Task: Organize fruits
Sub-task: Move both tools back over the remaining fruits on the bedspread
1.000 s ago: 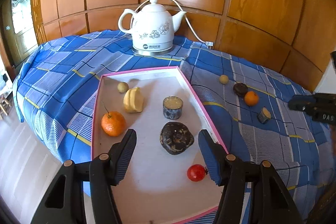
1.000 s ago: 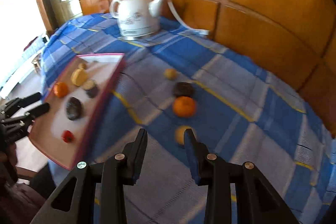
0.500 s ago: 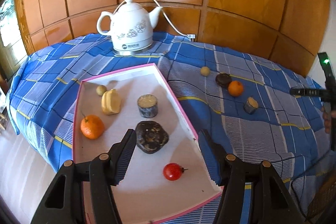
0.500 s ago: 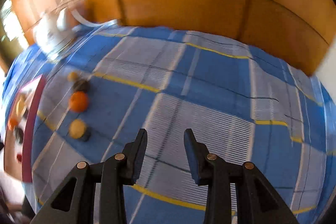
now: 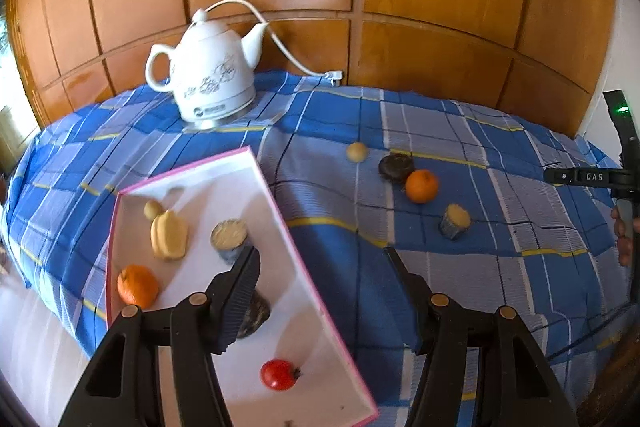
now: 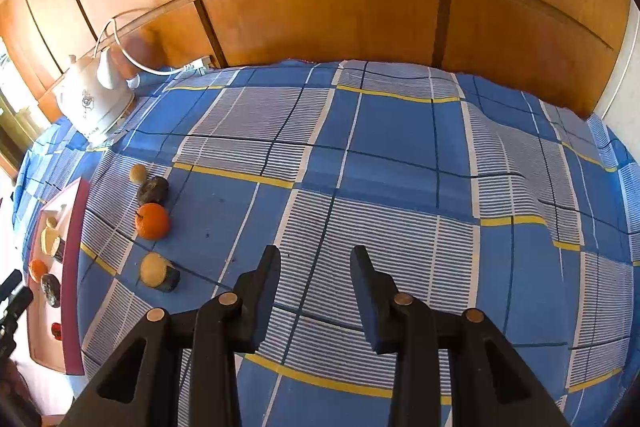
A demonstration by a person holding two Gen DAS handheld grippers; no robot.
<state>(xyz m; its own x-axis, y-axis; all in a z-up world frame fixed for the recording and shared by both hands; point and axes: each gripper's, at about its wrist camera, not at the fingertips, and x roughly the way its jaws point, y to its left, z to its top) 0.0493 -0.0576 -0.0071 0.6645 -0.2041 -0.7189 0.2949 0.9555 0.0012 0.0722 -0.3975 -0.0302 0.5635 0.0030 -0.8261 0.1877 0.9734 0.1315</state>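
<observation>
A white tray with a pink rim (image 5: pixel 288 239) holds an orange (image 5: pixel 137 285), a yellow fruit (image 5: pixel 169 235), a small round fruit (image 5: pixel 152 209), a cut cylinder piece (image 5: pixel 229 235), a dark fruit (image 5: pixel 252 313) and a red tomato (image 5: pixel 279 373). On the cloth lie a small yellow fruit (image 5: pixel 357 151), a dark fruit (image 5: pixel 395 167), an orange (image 5: pixel 421 185) and a cut piece (image 5: pixel 454 221). My left gripper (image 5: pixel 322 267) is open over the tray's right rim. My right gripper (image 6: pixel 315 267) is open over bare cloth, right of the loose orange (image 6: pixel 151 221).
A white kettle (image 5: pixel 208 83) with a cord stands at the back of the blue plaid cloth (image 6: pixel 400 167). Wooden wall panels rise behind. The tray (image 6: pixel 74 267) sits at the table's left edge in the right wrist view.
My left gripper has swung right, from over the tray's fruit to over its right rim. My right gripper has swung right, away from the loose fruits, over bare cloth.
</observation>
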